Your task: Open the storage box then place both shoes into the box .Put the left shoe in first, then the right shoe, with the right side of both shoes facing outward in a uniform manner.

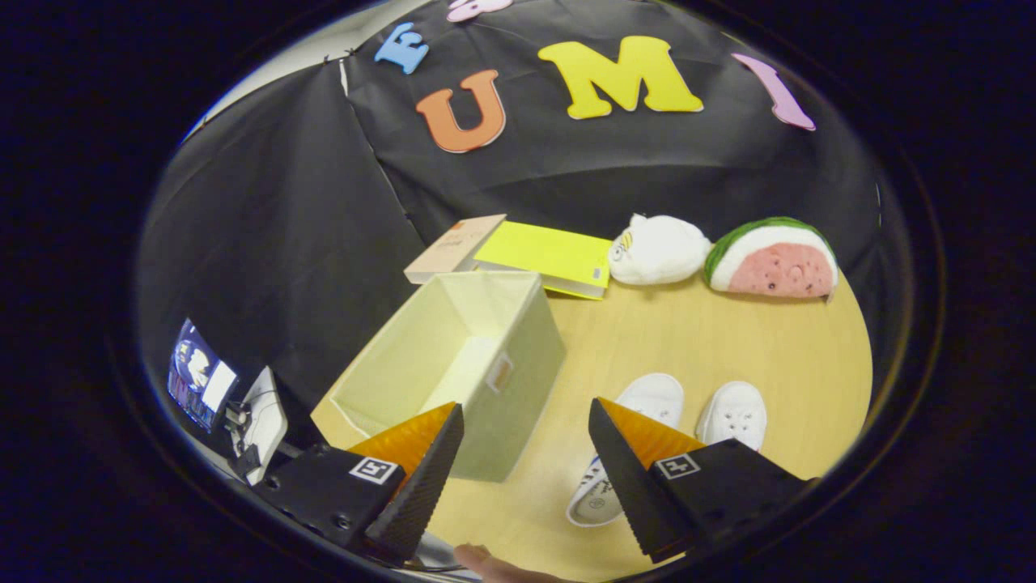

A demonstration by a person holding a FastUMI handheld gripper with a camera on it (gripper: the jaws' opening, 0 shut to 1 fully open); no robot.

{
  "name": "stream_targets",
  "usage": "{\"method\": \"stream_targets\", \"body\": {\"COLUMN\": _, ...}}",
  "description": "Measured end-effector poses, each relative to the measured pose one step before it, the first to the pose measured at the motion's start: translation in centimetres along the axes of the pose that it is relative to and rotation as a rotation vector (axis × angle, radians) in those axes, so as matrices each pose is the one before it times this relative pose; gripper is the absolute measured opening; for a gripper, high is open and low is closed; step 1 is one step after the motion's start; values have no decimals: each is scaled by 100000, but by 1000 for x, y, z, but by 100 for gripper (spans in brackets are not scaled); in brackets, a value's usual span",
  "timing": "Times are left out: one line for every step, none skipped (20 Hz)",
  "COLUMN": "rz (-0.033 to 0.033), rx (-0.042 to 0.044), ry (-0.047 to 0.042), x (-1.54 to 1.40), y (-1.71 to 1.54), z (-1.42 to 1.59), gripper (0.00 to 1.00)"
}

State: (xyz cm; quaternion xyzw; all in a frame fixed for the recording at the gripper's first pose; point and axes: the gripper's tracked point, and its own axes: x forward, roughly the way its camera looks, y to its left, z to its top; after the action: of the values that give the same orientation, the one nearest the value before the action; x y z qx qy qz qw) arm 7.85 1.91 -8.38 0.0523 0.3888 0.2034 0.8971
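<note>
A pale fabric storage box [494,380] stands open on the wooden table [712,356], its lid off and its inside bare. Two white shoes lie side by side to the right of the box: one shoe [639,413] nearer the box, partly behind my right finger, and the other shoe [735,414] further right. My gripper [526,425] hovers above the table with its fingers wide apart and nothing between them. The left finger [421,470] overlaps the box's near corner; the right finger [631,478] covers part of the nearer shoe.
Beyond the box lie a yellow book [550,257] and a tan flat board [453,247]. A white plush toy [657,249] and a watermelon plush [773,259] rest at the table's back right. A phone on a stand [198,374] sits left. A fingertip [486,560] shows below.
</note>
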Motion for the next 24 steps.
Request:
{"method": "stream_targets", "body": {"rz": -2690, "rx": 1577, "ry": 2467, "x": 859, "y": -1315, "z": -752, "gripper": 100}}
{"method": "stream_targets", "body": {"rz": -3026, "rx": 1282, "ry": 2442, "x": 783, "y": -1558, "z": -633, "gripper": 100}}
{"method": "stream_targets", "body": {"rz": -3431, "rx": 983, "ry": 2836, "x": 452, "y": -1405, "z": -965, "gripper": 100}}
{"method": "stream_targets", "body": {"rz": -3968, "rx": 1136, "ry": 3245, "x": 713, "y": -1528, "z": -920, "gripper": 99}}
{"method": "stream_targets", "body": {"rz": -3275, "rx": 222, "ry": 3867, "x": 966, "y": -1220, "z": -876, "gripper": 100}}
{"method": "stream_targets", "body": {"rz": -3378, "rx": 43, "ry": 4141, "x": 899, "y": -1193, "z": -931, "gripper": 100}}
{"method": "stream_targets", "body": {"rz": -1308, "rx": -132, "ry": 3207, "x": 917, "y": -543, "z": -650, "gripper": 100}}
{"method": "stream_targets", "body": {"rz": -368, "rx": 8, "ry": 3287, "x": 832, "y": -354, "z": -648, "gripper": 100}}
{"method": "stream_targets", "body": {"rz": -175, "rx": -163, "ry": 3115, "x": 864, "y": -240, "z": -520, "gripper": 99}}
{"method": "stream_targets", "body": {"rz": -1134, "rx": 1084, "ry": 2540, "x": 769, "y": -418, "z": -313, "gripper": 98}}
{"method": "stream_targets", "body": {"rz": -1091, "rx": 1757, "ry": 2630, "x": 835, "y": -214, "z": -312, "gripper": 97}}
{"method": "stream_targets", "body": {"rz": -72, "rx": 1344, "ry": 3176, "x": 557, "y": -248, "z": -272, "gripper": 95}}
{"method": "stream_targets", "body": {"rz": 1244, "rx": 1673, "ry": 1600, "x": 564, "y": 42, "z": -119, "gripper": 93}}
{"method": "stream_targets", "body": {"rz": 1633, "rx": -474, "ry": 823, "x": 221, "y": 124, "z": 63, "gripper": 90}}
{"method": "stream_targets", "body": {"rz": 2429, "rx": -1407, "ry": -835, "x": 187, "y": 385, "z": 165, "gripper": 88}}
{"method": "stream_targets", "body": {"rz": 1231, "rx": -1684, "ry": 1166, "x": 232, "y": 281, "z": -23, "gripper": 77}}
{"method": "stream_targets", "body": {"rz": -808, "rx": 264, "ry": 119, "x": -599, "y": 138, "z": -94, "gripper": 66}}
{"method": "stream_targets", "body": {"rz": -872, "rx": -219, "ry": 116, "x": 483, "y": -3, "z": -78, "gripper": 55}}
{"method": "stream_targets", "body": {"rz": -563, "rx": 574, "ry": -25, "x": -285, "y": -84, "z": 113, "gripper": 45}}
{"method": "stream_targets", "body": {"rz": -238, "rx": 614, "ry": 654, "x": -81, "y": -30, "z": -110, "gripper": 35}}
{"method": "stream_targets", "body": {"rz": 264, "rx": 539, "ry": -384, "x": 56, "y": -101, "z": 137, "gripper": 33}}
{"method": "stream_targets", "body": {"rz": 349, "rx": 336, "ry": 589, "x": 37, "y": 95, "z": -43, "gripper": 28}}
{"method": "stream_targets", "body": {"rz": 1363, "rx": 3202, "ry": -461, "x": 74, "y": 78, "z": 202, "gripper": 25}}
{"method": "stream_targets", "body": {"rz": 1062, "rx": 2624, "ry": 200, "x": 172, "y": 207, "z": -61, "gripper": 21}}
